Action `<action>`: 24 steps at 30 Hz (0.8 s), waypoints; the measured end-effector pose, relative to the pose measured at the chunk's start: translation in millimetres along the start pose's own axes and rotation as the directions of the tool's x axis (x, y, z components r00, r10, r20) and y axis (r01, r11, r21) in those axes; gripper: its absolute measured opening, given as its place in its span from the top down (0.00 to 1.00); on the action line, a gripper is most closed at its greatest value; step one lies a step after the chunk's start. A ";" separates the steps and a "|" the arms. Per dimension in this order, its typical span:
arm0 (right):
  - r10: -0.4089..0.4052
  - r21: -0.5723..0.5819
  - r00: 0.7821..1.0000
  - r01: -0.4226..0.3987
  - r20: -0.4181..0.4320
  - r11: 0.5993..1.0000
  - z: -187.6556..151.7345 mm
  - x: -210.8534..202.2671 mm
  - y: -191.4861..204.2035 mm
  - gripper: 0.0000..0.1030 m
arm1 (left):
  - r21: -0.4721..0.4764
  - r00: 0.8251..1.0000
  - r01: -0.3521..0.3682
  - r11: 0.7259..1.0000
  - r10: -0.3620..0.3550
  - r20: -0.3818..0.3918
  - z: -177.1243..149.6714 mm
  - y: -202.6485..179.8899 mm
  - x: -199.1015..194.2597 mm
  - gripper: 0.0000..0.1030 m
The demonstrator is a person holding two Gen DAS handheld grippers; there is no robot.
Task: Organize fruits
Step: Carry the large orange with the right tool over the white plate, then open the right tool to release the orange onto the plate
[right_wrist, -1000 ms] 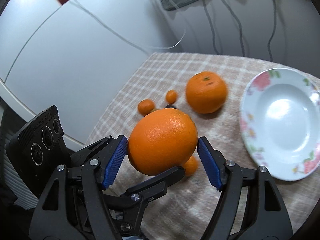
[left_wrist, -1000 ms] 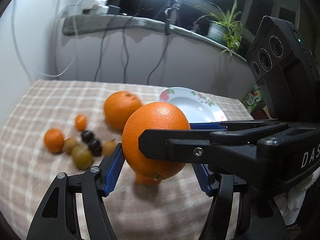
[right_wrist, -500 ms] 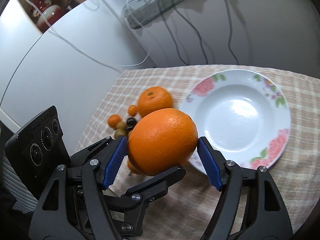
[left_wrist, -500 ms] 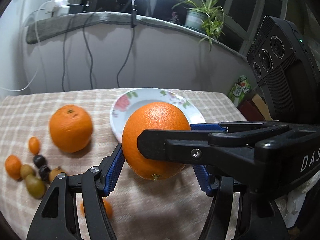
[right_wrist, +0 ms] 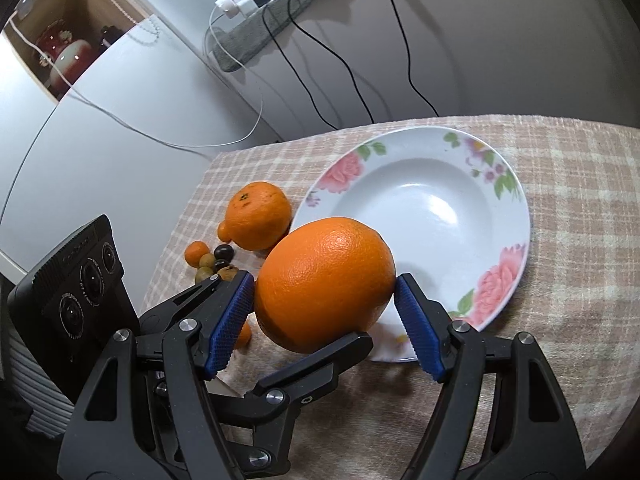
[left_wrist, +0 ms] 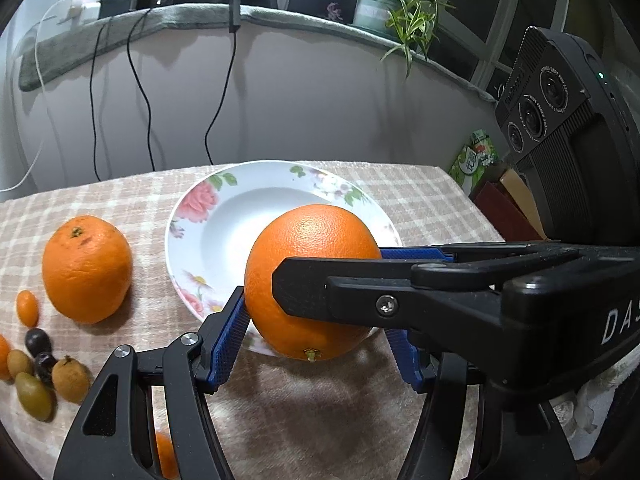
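Orange orange [left_wrist: 312, 280], rose-patterned white plate [right_wrist: 516, 216], beige plaid cloth [right_wrist: 580, 200], perhaps fleecy.

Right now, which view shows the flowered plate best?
The right wrist view: nearly the whole plate shows, with only its near rim behind the held orange. In the left wrist view, the orange and the right tongs hide the plate's right side.

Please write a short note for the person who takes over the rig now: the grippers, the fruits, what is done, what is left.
Grippers: left gripper and right gripper are both shut on one large orange, held in the air by the near rim of the flowered plate.
Done: nothing is in the plate yet.
On the cloth: second orange, cluster of small fruits.
Left: probably set this orange in the plate, then sort the rest.
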State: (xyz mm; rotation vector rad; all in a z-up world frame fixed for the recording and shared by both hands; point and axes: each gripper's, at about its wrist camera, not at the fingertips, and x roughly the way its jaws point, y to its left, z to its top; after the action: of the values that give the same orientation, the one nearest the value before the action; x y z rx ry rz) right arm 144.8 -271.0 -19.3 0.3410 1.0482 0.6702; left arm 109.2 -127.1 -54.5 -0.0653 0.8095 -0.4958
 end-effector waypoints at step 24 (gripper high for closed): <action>-0.084 0.021 0.995 0.083 0.062 0.996 -3.8 -10.8 -4.0 0.19 | -0.016 0.997 -0.068 0.998 0.068 0.020 -1.9 10.6 -6.0 0.27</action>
State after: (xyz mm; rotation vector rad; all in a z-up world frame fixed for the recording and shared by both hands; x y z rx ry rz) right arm 139.3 -281.2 -16.0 0.3299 1.0039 0.5722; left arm 108.6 -114.8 -54.3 -0.0562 0.7931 -0.4241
